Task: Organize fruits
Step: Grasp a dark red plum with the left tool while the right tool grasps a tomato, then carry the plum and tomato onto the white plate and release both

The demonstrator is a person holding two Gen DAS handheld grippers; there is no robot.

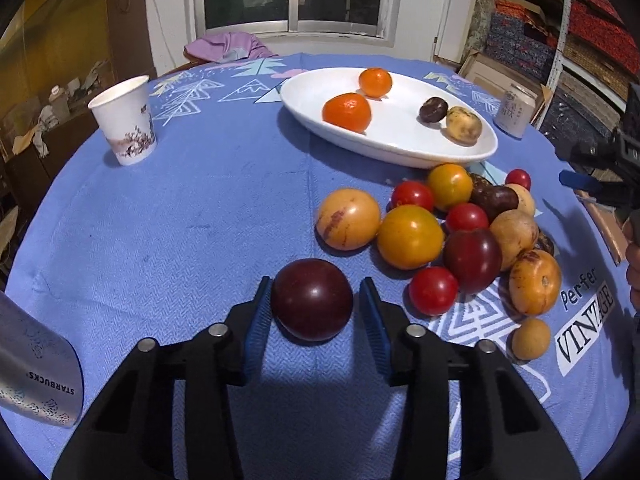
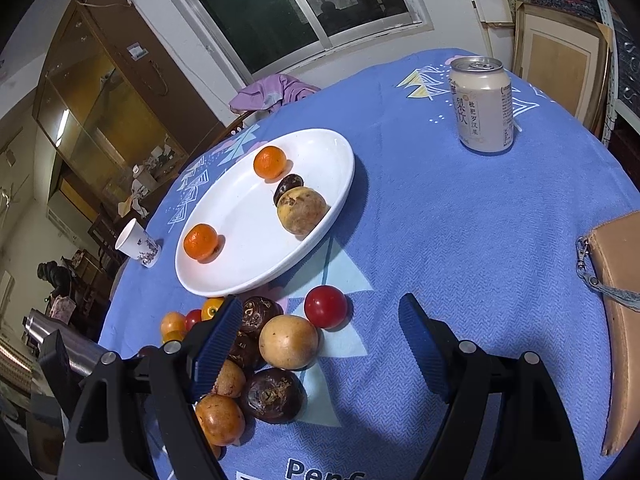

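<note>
I see the plate (image 1: 390, 148) behind the heap of fruit (image 1: 448, 236), a cup (image 1: 124, 120) far left, a can (image 1: 514, 110) right of the plate.

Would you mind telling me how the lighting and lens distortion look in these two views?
Left wrist view: fisheye bends the table edge into a curve; a shadow lies under the plum. Right wrist view: the window tilts and bows, corners are black, and the can shows soft glare.

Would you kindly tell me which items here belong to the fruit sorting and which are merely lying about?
Job:
dark plum between left tongs
fruit pile
white plate

Lying about:
paper cup
drink can
steel tumbler
tan pouch
</note>
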